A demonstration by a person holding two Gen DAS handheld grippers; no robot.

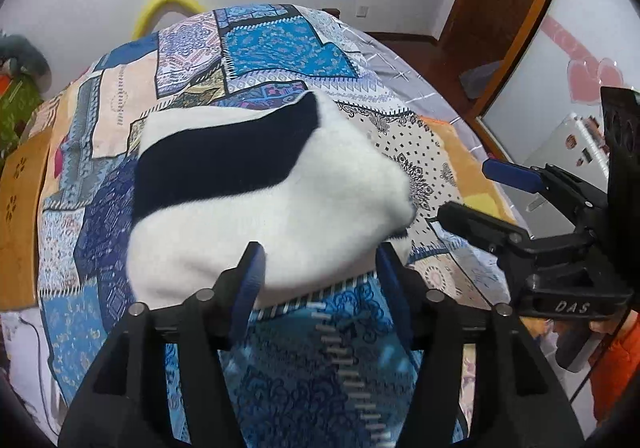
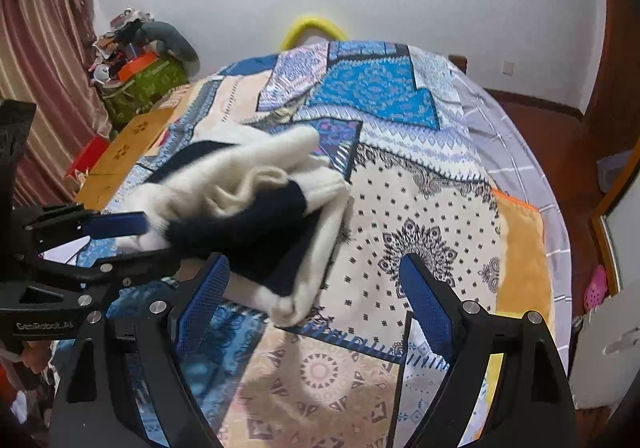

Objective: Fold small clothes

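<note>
The left gripper (image 1: 320, 268) stood with its blue-padded fingers parted, the near hem of a folded white and navy sweater (image 1: 256, 184) lying between them; whether the pads pressed the cloth could not be told from its own camera. From the right-hand camera, the same gripper (image 2: 132, 244) reached in at the left edge, one blue finger and one black finger lying either side of the bundle's near-left end, though a firm hold could not be confirmed. The right gripper (image 2: 316, 284) was spread wide and held nothing, its left pad just beside the garment's near corner and its right pad over bare bedding. The sweater (image 2: 256, 208) rested in a loose, bunched fold on a patchwork quilt (image 2: 420, 208) of blue, cream and orange panels that covered the bed, with a navy band across the white knit. Beyond the quilt's left side sat a green box (image 2: 148, 88) heaped with clutter beside a striped curtain (image 2: 44, 68). A yellow curved object (image 2: 312, 28) rose behind the bed's far end against the white wall.
</note>
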